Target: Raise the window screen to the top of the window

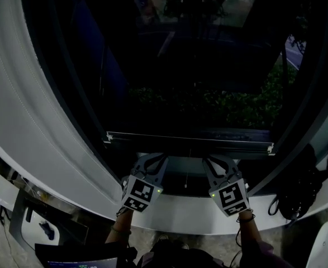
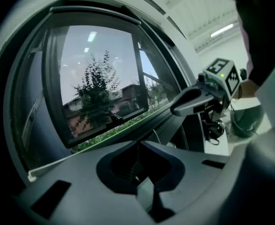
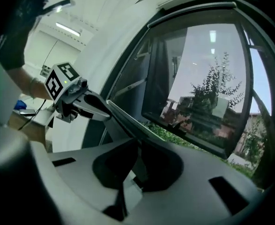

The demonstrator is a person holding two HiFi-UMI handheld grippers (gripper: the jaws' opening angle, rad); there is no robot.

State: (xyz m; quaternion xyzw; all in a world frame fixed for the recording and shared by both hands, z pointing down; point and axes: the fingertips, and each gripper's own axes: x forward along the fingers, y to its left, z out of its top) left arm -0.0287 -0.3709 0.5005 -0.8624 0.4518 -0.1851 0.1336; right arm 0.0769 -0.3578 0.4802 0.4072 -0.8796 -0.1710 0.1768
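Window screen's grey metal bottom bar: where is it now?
Head view: the grey metal bottom bar spans lower centre, pinched underneath by left gripper and right gripper.

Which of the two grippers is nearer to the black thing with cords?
The right gripper: the black thing lies just off its outer side, by the window frame. The left gripper is on the far side of the right one.

Left gripper [image 1: 152, 157] and right gripper [image 1: 219, 158] extend forward side by side. Both jaw pairs clamp the screen bar [image 1: 189, 142].
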